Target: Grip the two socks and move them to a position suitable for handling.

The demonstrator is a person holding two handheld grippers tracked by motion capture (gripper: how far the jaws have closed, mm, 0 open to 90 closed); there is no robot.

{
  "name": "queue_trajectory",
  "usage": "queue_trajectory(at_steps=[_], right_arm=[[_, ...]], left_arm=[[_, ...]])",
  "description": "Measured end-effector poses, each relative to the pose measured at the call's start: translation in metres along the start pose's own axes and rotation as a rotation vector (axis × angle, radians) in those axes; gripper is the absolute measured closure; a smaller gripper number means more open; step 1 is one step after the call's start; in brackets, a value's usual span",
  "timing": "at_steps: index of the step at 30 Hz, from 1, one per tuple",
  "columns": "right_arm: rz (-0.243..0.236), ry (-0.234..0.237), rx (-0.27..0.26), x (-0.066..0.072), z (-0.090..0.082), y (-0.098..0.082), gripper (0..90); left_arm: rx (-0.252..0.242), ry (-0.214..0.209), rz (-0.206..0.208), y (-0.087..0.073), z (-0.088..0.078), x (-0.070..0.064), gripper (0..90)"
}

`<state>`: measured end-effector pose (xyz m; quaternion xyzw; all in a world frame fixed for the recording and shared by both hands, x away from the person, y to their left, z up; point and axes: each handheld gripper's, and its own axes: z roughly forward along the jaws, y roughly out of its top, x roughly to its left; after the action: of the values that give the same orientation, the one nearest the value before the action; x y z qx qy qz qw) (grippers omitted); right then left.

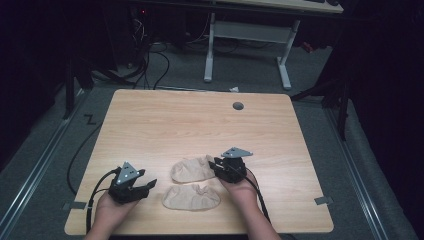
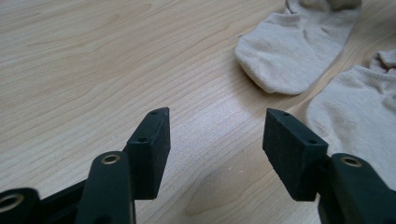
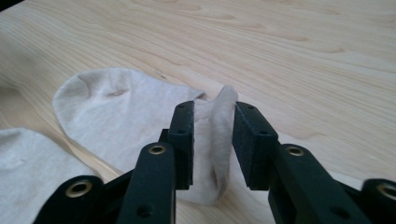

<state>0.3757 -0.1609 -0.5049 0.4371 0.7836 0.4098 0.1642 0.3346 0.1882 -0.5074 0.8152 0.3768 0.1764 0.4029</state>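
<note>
- The left hand-held gripper (image 1: pixel 145 187) is resting low at the near left of the bench (image 1: pixel 165 120), its jaws standing wide apart with nothing between them and pointing right toward the socks.
- The near sock (image 1: pixel 191 197) is lying flat just beside that gripper, to its right, with its long axis running left to right across the bench; in the left gripper view it is sitting off the right jaw, not yet between the two.
- The right hand-held gripper (image 1: pixel 219 166) is sitting a little farther in, at the right end of the far sock (image 1: pixel 192 169), which is lying just beyond the near sock and nearly parallel to it.
- In the right gripper view the jaws are closing around a raised fold of that sock's cuff (image 3: pixel 223 135); the fabric is standing between the pads, though whether it is being pinched tight is hard to tell.
- The right hand is therefore the nearer one to the far sock, the left to the near sock.
</note>
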Motion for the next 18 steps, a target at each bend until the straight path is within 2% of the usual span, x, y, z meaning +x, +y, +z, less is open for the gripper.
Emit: queue_trajectory(at_steps=[7, 8, 12, 15, 18], right_arm=[[-0.021, -0.055, 0.012, -0.014, -0.016, -0.009, 64.9], [-0.02, -0.064, 0.019, -0.017, -0.017, -0.011, 64.5], [0.017, -0.05, 0.02, -0.024, -0.013, -0.013, 63.1], [0.004, -0.044, 0.035, -0.021, -0.006, -0.011, 62.9], [0.01, -0.036, 0.042, -0.02, -0.001, -0.01, 61.0]], left_arm=[[0.012, -0.006, -0.015, 0.002, 0.006, -0.001, 42.0], [0.008, -0.015, -0.028, 0.003, 0.007, -0.002, 42.0], [0.011, -0.047, -0.066, 0.016, 0.019, -0.006, 41.8], [-0.002, -0.064, -0.06, 0.028, 0.029, -0.013, 41.4], [-0.006, -0.058, -0.054, 0.037, 0.042, -0.019, 41.6]])
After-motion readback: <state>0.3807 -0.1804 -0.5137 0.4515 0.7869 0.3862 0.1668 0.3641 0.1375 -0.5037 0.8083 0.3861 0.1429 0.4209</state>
